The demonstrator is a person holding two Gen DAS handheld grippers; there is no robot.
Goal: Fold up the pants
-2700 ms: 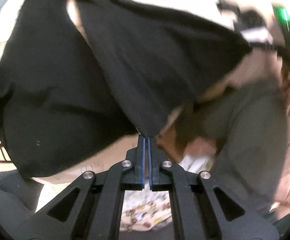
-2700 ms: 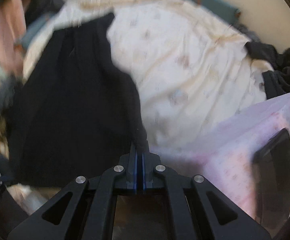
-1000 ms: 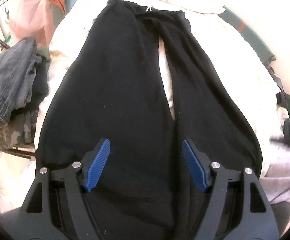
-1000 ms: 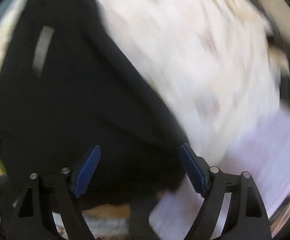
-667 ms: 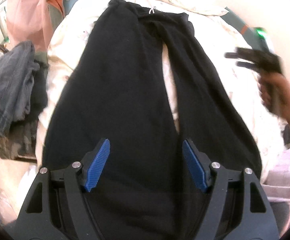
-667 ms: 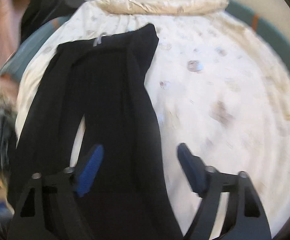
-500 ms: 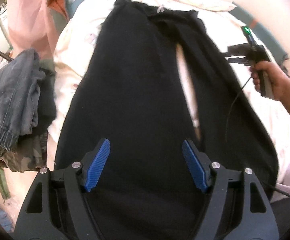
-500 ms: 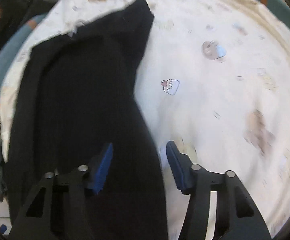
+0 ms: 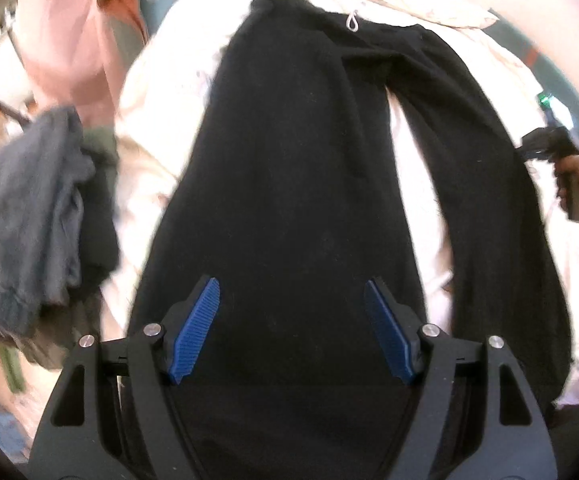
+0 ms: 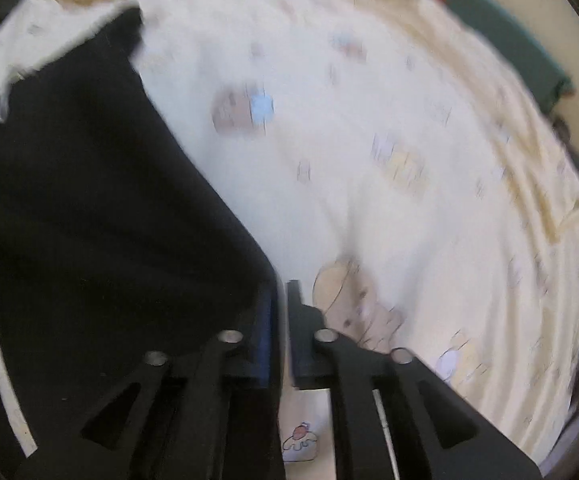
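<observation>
Flat on printed bedsheet point(image 10: 369, 128), black pants point(image 9: 301, 200), left gripper point(image 9: 291, 330) spread above, right gripper point(image 10: 282, 300) closing at their edge.

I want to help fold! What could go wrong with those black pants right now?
The right gripper is closing right at the outer edge of the black pants. It might catch only a thin bit that slips out, or pinch the cartoon bedsheet underneath too. The left gripper hangs open over the other leg, so lifting one side alone could crumple the pants.
</observation>
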